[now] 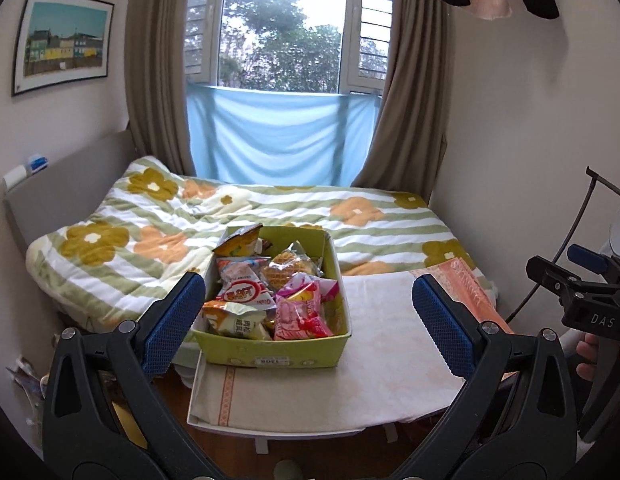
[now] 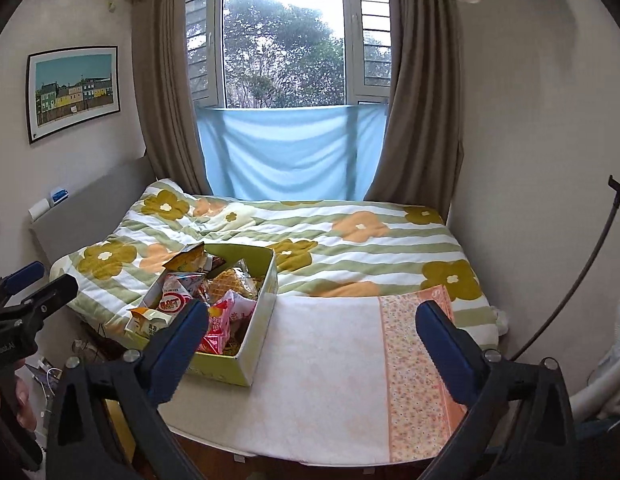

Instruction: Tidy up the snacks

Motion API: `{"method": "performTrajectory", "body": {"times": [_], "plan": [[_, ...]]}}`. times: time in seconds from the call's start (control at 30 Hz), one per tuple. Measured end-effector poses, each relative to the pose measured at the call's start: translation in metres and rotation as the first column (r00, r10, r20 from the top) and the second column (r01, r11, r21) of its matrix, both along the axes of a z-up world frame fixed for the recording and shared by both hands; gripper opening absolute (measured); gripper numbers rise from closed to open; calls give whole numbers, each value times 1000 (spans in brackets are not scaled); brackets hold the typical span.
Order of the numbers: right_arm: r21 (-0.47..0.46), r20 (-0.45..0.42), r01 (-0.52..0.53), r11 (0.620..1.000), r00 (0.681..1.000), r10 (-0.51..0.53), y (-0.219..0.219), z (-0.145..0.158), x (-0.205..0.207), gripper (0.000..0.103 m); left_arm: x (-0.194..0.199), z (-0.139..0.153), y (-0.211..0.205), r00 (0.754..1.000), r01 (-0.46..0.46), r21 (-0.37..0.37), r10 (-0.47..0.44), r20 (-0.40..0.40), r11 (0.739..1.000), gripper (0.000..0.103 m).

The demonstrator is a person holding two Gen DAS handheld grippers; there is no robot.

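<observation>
A green cardboard box [image 1: 269,350] full of wrapped snack packets [image 1: 265,292] stands on the left part of a small cloth-covered table [image 1: 390,340]. It also shows in the right wrist view [image 2: 257,320], at the table's left. My left gripper [image 1: 307,316] is open and empty, held back from the table with the box between its blue pads [image 1: 171,320]. My right gripper [image 2: 312,344] is open and empty, above the table's near edge, right of the box. Each gripper shows at the edge of the other's view, the right one [image 1: 582,292] and the left one [image 2: 25,300].
The table cloth [image 2: 330,368] is white with an orange floral strip [image 2: 414,360] on the right. Behind the table is a bed with a flowered striped quilt [image 2: 350,240], then a window with curtains. Walls close in left and right. A curved cable [image 2: 582,272] hangs at the right.
</observation>
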State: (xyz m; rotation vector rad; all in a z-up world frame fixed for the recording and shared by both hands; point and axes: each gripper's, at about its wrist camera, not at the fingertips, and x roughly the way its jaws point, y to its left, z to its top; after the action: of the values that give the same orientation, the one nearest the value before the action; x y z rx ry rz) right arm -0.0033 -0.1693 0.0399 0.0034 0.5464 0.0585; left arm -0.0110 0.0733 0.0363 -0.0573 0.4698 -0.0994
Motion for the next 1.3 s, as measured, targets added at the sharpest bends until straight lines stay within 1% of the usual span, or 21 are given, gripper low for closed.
{"method": "performTrajectory", "body": {"times": [0.07, 0.2, 0.4, 0.63, 1.3], "plan": [[-6, -7, 24, 1000, 1000, -24, -2, -5, -10, 103, -10, -3, -5, 1000, 3, 3, -3, 1, 1000, 103], [4, -20, 25, 1000, 999, -25, -6, -14, -23, 103, -24, -9, -15, 1000, 4, 17, -4, -8, 1000, 103], [0, -9, 34, 999, 999, -34, -10, -15, -35, 103, -32, -13, -25, 1000, 7, 29, -7, -11, 1000, 103], [6, -6, 39, 999, 999, -39, -12, -17, -43, 103, -32, -13, -25, 1000, 11, 29, -11, -8, 1000, 103], [6, 2, 46, 999, 999, -46, -8, -15, -44, 103, -30, -10, -19, 1000, 27, 29, -27, -1, 999, 103]]}}
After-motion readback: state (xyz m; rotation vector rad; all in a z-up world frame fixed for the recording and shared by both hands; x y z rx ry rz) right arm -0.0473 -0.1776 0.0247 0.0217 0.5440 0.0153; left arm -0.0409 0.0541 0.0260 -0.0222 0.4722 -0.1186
